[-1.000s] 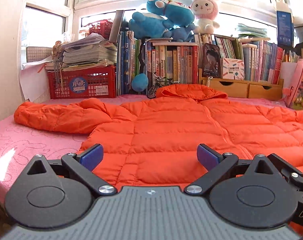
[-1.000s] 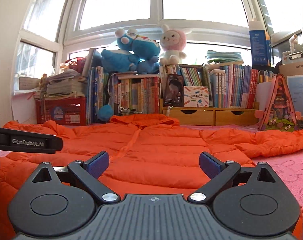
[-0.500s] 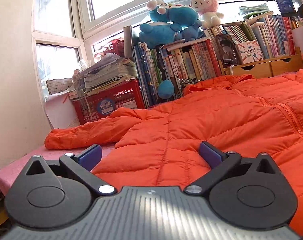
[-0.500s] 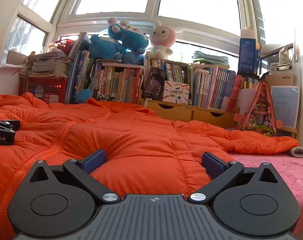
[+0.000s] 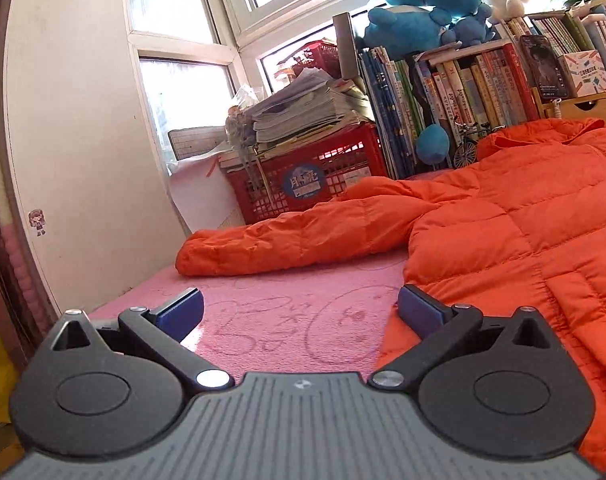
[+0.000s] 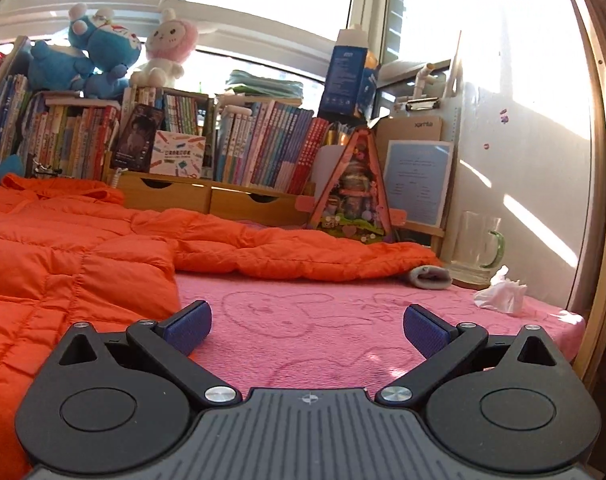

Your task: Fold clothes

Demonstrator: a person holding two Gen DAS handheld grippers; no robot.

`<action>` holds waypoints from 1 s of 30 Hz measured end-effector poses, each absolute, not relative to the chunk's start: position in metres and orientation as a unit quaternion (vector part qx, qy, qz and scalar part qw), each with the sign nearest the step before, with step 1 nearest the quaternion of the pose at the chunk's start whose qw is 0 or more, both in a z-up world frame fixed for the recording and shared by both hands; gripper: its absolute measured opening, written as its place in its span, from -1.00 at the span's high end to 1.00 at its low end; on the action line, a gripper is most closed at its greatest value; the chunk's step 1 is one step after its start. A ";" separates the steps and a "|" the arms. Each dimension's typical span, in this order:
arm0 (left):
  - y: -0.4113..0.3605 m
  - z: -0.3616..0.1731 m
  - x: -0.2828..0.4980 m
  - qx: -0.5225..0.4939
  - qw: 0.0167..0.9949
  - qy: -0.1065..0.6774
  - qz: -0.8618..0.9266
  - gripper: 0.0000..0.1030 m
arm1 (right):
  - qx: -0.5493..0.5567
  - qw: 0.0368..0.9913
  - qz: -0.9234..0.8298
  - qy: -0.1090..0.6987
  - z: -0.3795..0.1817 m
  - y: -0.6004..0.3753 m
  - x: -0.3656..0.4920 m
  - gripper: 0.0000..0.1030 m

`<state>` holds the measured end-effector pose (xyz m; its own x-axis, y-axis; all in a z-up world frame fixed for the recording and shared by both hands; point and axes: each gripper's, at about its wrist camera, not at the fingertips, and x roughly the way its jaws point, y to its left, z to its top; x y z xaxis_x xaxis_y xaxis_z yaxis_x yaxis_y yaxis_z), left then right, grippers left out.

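1. Step in hand: judged as the approach to the sleeves, ahead of the first fold. The orange puffer jacket (image 5: 523,232) lies spread flat on the pink blanket (image 5: 287,312), hood toward the bookshelf (image 6: 263,148), and nothing is folded yet
2. Left claw (image 5: 299,310): wide open, holding nothing. It sits low over bare blanket just beside the jacket's side edge, its right pad close to the hem and aimed toward the outstretched left sleeve (image 5: 303,236)
3. Right claw (image 6: 307,326): wide open and empty, low over the blanket just off the jacket's other side, facing the right sleeve (image 6: 303,252), whose grey cuff (image 6: 429,276) lies near a glass mug (image 6: 477,248) and a crumpled tissue (image 6: 501,294)
4. Next move, as judged: each claw advances to its sleeve, pinches near the cuff, and carries it inward across the chest
5. Caution: padded fabric is slippery; take a deep bite
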<state>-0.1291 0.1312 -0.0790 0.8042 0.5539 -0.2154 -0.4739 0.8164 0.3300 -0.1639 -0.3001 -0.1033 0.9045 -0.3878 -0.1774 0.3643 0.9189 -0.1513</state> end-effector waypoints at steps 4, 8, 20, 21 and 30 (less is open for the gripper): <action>0.149 -0.062 -0.128 0.082 0.934 0.217 0.272 -1.00 | -0.059 0.960 -0.237 0.140 -0.095 -0.323 -0.164 -0.91; 0.154 -0.034 -0.135 0.027 0.934 0.286 0.212 -1.00 | -0.050 0.962 -0.180 0.198 -0.068 -0.323 -0.167 -0.92; 0.123 0.002 -0.148 -0.038 0.899 0.421 0.113 -1.00 | -0.093 0.952 -0.033 0.289 -0.007 -0.261 -0.185 -1.00; 0.117 0.001 -0.150 -0.031 0.897 0.428 0.106 -1.00 | -0.100 0.951 -0.029 0.291 -0.005 -0.258 -0.188 -1.00; 0.076 -0.017 -0.169 0.030 0.879 0.472 0.054 -1.00 | -0.098 0.936 0.021 0.339 -0.005 -0.243 -0.213 -1.00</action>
